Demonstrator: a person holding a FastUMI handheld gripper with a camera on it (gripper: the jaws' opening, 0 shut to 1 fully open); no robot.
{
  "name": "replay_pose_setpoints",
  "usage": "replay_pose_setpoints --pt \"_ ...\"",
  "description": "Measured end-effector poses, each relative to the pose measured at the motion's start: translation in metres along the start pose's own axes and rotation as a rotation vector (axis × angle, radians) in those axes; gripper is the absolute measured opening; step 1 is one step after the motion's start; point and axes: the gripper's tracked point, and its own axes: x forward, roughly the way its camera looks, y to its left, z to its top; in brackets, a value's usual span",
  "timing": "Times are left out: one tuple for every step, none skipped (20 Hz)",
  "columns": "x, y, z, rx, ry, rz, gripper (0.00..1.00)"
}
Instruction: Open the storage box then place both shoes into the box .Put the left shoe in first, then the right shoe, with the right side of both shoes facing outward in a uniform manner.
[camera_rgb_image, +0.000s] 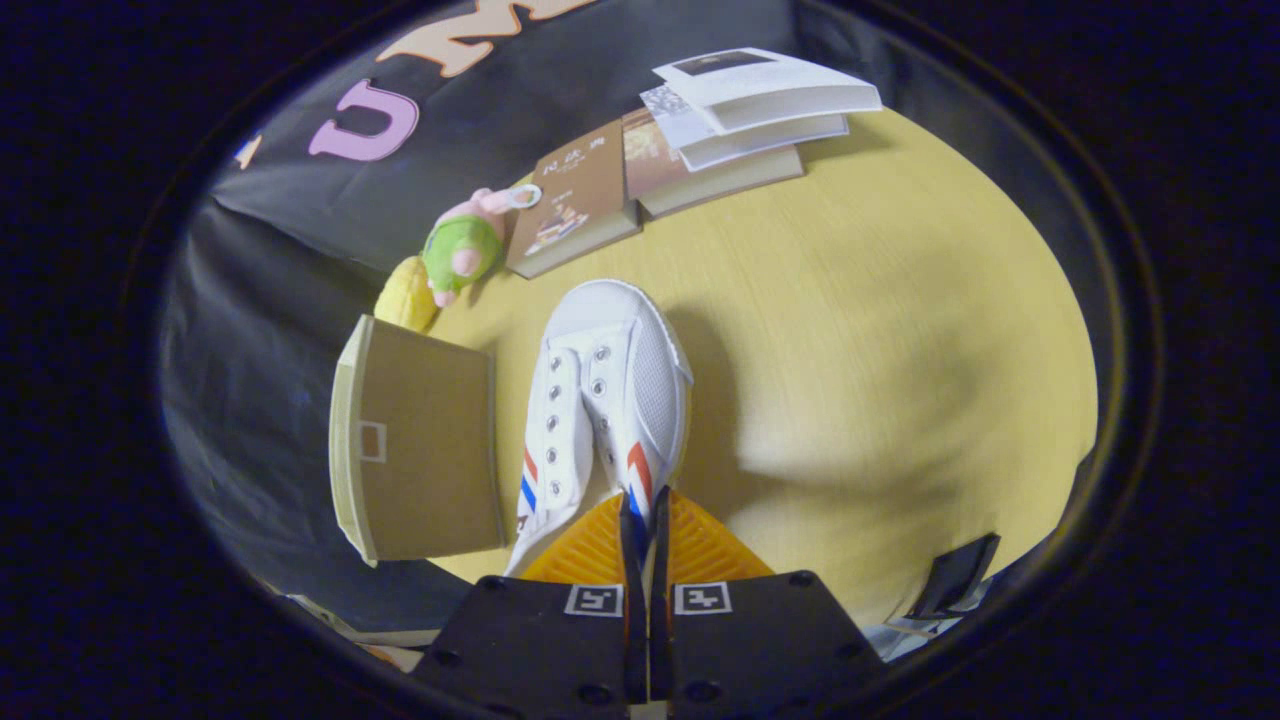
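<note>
gripper (645, 520): fingers nearly together, pinching the thin right-side collar wall of the shoe between them
shoe (610, 400): white canvas, red and blue stripes on both sides, toe pointing away from the fingers, held just ahead of them above the table
storage box (420, 450): cardboard, just left of the shoe, brown flap face toward the camera; cannot tell whether it is fully open
table (850, 330): yellow wood grain, shoe's shadow to the right
plush toys (455, 250): green-pink one and a yellow one, beyond the box
books (680, 140): fanned stack at the far edge, by the wall
</note>
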Motion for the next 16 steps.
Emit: replay_pose_setpoints --pt "-0.004 0.01 0.003 0.003 -0.016 0.012 0.05" --pt "-0.007 0.02 0.005 0.008 -0.024 0.025 0.05" --pt "-0.01 0.031 0.006 0.012 -0.031 0.041 0.05" --pt "-0.014 0.042 0.007 0.019 -0.041 0.055 0.05" --pt "-0.017 0.054 0.008 0.021 -0.046 0.069 0.05" --pt "-0.022 0.065 0.009 0.026 -0.055 0.084 0.05" --pt "-0.024 0.077 0.01 0.031 -0.059 0.099 0.05" --pt "-0.028 0.089 0.012 0.04 -0.07 0.114 0.05" --pt "-0.032 0.1 0.014 0.038 -0.074 0.13 0.05" --pt "-0.036 0.112 0.017 0.037 -0.088 0.142 0.05" --pt "-0.041 0.124 0.018 0.031 -0.099 0.152 0.05" --pt "-0.044 0.135 0.02 0.026 -0.109 0.16 0.05" --pt "-0.048 0.147 0.021 0.021 -0.121 0.171 0.05" --pt "-0.052 0.159 0.022 0.017 -0.13 0.181 0.05" --pt "-0.054 0.172 0.021 0.008 -0.135 0.192 0.05" --pt "-0.056 0.184 0.021 0.005 -0.145 0.2 0.05"
